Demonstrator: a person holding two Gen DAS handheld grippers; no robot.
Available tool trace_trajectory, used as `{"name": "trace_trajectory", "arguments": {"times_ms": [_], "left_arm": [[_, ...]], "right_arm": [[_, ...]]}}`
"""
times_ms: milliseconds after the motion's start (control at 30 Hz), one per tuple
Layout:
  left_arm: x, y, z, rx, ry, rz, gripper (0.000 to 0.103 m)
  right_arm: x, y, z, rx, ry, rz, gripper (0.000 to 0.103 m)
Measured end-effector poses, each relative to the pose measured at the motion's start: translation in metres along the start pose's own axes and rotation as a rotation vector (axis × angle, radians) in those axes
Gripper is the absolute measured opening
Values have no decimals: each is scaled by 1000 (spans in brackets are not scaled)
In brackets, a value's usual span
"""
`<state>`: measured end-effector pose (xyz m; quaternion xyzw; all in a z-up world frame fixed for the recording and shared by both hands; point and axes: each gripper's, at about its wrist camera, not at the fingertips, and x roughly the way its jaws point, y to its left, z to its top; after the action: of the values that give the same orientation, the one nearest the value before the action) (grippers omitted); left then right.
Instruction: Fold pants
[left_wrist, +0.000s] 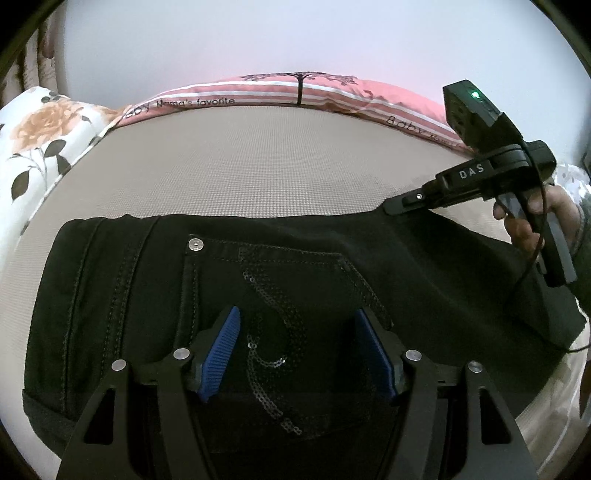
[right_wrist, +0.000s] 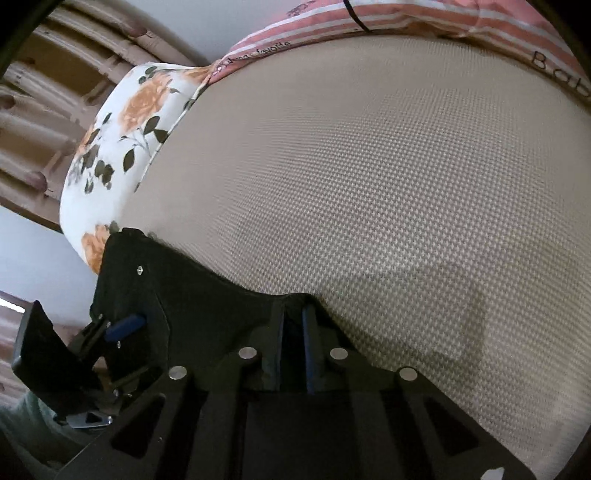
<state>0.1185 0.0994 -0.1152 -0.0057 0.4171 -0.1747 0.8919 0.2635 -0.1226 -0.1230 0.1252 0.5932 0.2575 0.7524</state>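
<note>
Black pants (left_wrist: 295, 266) with a sequined back pocket lie on a beige mattress (left_wrist: 258, 166). My left gripper (left_wrist: 295, 332) is open, its blue pads (left_wrist: 221, 354) spread just above the pocket, with no cloth between them. My right gripper (right_wrist: 293, 325) is shut on the far edge of the pants (right_wrist: 207, 295); in the left wrist view it (left_wrist: 397, 205) pinches the cloth at the right. The left gripper (right_wrist: 125, 326) also shows at the lower left of the right wrist view.
A floral pillow (left_wrist: 40, 129) lies at the left of the bed, and a pink striped blanket (left_wrist: 295, 92) runs along the far edge by a white wall. Bare mattress (right_wrist: 369, 184) stretches beyond the pants.
</note>
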Motion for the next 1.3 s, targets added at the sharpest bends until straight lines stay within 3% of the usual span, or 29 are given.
{"name": "trace_trajectory", "arguments": {"times_ms": [67, 167, 200, 367, 500, 700, 933, 1100, 1300], "left_arm": [[-2, -2, 4, -12, 7, 12, 66], [-16, -7, 16, -26, -30, 18, 66], [-22, -10, 22, -25, -52, 9, 66], [-22, -55, 57, 115, -86, -33, 66], [1, -97, 72, 201, -49, -91, 66], [45, -127, 83, 196, 36, -159, 66], [92, -116, 90, 127, 111, -77, 66], [100, -122, 86, 148, 105, -34, 66], [106, -124, 88, 153, 101, -11, 70]], "right_arm": [[-8, 0, 1, 34, -10, 2, 20], [-44, 0, -8, 69, -89, 2, 21], [-58, 1, -14, 71, -103, -43, 21], [-117, -11, -63, 104, -140, -164, 24], [-134, -30, -112, 167, -115, -287, 24], [-130, -62, -157, 266, -96, -360, 24], [-121, -64, -157, 251, -177, -447, 24], [-118, -58, -153, 224, -218, -498, 25], [-126, -64, -149, 260, -241, -413, 30]]}}
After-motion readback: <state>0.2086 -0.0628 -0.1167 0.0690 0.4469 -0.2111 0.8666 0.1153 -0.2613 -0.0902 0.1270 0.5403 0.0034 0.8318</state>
